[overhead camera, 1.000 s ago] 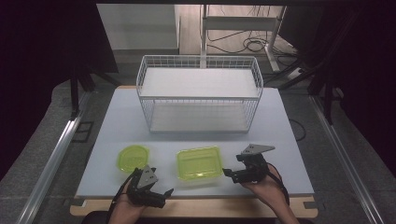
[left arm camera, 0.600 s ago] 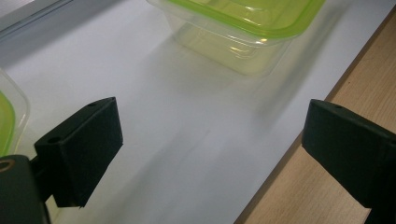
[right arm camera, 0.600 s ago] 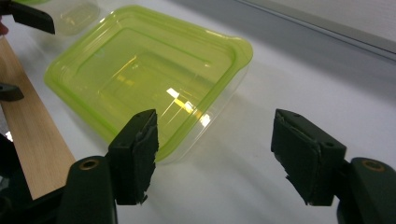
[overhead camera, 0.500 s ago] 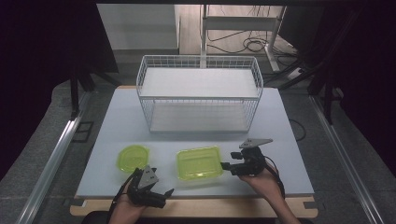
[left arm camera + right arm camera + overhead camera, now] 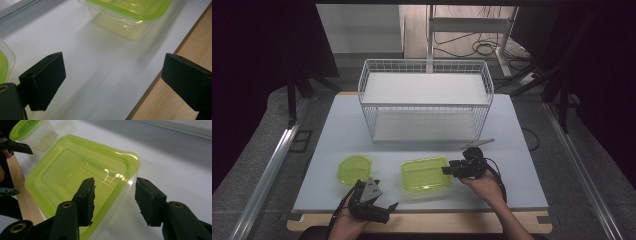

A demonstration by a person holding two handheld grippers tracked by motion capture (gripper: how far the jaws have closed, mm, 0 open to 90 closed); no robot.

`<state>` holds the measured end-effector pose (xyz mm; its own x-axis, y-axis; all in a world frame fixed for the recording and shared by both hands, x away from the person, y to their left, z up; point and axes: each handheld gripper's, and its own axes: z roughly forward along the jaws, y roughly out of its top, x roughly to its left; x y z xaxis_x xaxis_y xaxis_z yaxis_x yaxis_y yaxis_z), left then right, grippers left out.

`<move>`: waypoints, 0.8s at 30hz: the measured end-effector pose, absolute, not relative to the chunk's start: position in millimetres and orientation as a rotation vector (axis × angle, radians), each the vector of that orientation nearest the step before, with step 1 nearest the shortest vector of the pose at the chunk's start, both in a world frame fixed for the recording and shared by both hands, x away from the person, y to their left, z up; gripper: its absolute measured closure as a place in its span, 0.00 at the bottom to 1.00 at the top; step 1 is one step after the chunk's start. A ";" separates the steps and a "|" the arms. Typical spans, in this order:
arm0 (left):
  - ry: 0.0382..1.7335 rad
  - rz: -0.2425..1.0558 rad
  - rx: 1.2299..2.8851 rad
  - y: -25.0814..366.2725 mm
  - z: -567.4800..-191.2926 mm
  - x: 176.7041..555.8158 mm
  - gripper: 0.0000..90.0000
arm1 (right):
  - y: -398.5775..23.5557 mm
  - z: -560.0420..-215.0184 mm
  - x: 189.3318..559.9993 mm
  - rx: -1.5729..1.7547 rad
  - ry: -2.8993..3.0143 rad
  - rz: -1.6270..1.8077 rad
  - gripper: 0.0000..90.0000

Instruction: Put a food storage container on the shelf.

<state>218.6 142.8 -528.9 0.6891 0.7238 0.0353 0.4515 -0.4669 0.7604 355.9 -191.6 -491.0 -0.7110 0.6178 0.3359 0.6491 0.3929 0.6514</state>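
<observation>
Right gripper (image 5: 446, 171) nearer than before, jaws just closing astride the rectangular green-lidded container's (image 5: 425, 174) rim, not yet pinching; left gripper (image 5: 388, 206) open, unmoved.

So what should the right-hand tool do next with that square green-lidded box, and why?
Probably finish closing. The right gripper has its jaws astride the near corner of the square container, one over the green lid, one outside the clear wall, and they have just been closing, with a gap seemingly left. Closing fully would likely secure the rim before any lift. The left gripper waits open by the table's near edge.
</observation>
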 end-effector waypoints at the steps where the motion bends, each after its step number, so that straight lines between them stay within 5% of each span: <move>1: 0.895 0.461 2.141 142.7 -528.9 218.6 0.06 | -191.6 -491.0 355.9 -1.178 -2.589 -1.239 0.56; 24: 0.881 0.471 2.150 142.1 -528.4 217.9 0.06 | -193.6 -500.7 370.1 -1.249 -2.280 -1.154 0.85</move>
<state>217.9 142.1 -528.4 0.6948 0.7174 0.0502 0.4406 -0.4799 0.7587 370.1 -193.6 -500.7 -0.5789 0.5695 0.5836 0.8075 0.3006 0.5075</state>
